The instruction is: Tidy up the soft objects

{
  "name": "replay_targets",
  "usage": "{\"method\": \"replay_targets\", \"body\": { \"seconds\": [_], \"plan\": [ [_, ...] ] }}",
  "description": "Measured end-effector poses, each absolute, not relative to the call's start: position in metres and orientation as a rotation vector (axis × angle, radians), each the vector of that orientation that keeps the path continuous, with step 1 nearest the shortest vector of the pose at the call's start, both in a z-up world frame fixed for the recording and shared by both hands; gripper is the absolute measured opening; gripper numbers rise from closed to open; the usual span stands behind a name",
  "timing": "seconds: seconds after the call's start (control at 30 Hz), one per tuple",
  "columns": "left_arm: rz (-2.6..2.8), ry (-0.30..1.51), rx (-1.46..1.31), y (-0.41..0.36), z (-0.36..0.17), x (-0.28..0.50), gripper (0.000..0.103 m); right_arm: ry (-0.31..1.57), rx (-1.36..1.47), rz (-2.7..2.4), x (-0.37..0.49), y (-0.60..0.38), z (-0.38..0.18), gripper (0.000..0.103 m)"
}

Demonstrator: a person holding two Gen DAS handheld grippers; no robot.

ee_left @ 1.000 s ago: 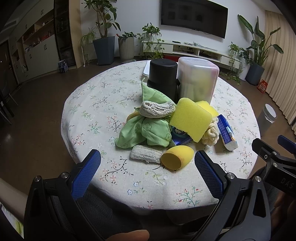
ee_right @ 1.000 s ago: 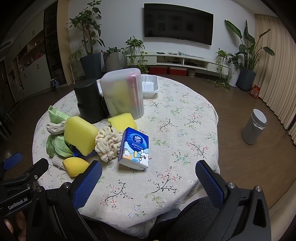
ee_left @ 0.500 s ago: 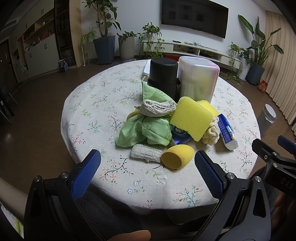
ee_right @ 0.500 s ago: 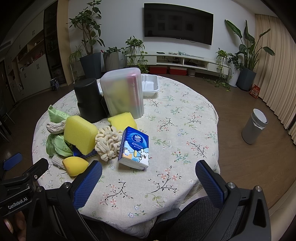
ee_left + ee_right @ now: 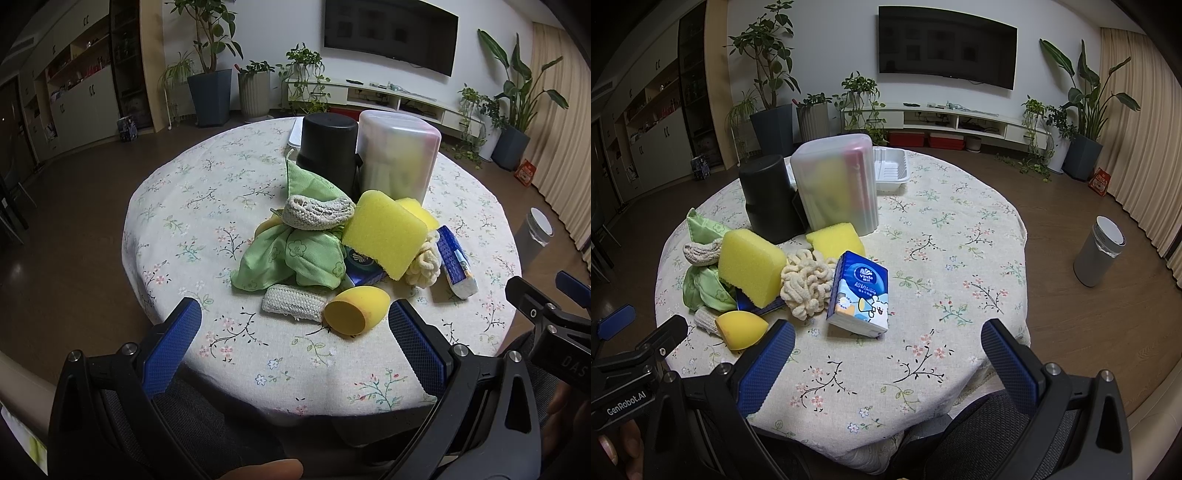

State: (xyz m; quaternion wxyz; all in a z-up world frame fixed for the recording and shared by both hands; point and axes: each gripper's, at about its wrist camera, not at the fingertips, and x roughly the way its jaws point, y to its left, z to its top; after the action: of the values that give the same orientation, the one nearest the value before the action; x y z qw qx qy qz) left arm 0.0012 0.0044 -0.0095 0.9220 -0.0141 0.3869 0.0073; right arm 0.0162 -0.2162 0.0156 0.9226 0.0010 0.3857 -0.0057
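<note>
Left tongs (image 5: 293, 341) and right tongs (image 5: 888, 354) spread wide and gripping nothing, poised at the near rim of the round floral worktop (image 5: 960, 236). Soft pile heaped just in front of the black canister (image 5: 328, 147): green cloth (image 5: 295, 254), yellow sponge (image 5: 384, 236), knitted pads, egg-shaped sponge (image 5: 356, 312) nearest. Tissue pack (image 5: 858, 293) to the pile's right.

Both wrist cameras looked from the round table's (image 5: 177, 221) near edge toward the television (image 5: 945, 46), sharing the central pile; each caught the other gripper at frame edge.
</note>
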Motion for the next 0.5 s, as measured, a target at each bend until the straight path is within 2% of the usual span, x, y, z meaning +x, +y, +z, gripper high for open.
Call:
{"method": "replay_targets", "body": {
  "seconds": [0.5],
  "plan": [
    [0.017,0.8,-0.031,0.0056,-0.0126,0.0007,0.103,0.794,0.002,-0.012,0.0162,-0.2164,0.0143,0.103]
  ]
}}
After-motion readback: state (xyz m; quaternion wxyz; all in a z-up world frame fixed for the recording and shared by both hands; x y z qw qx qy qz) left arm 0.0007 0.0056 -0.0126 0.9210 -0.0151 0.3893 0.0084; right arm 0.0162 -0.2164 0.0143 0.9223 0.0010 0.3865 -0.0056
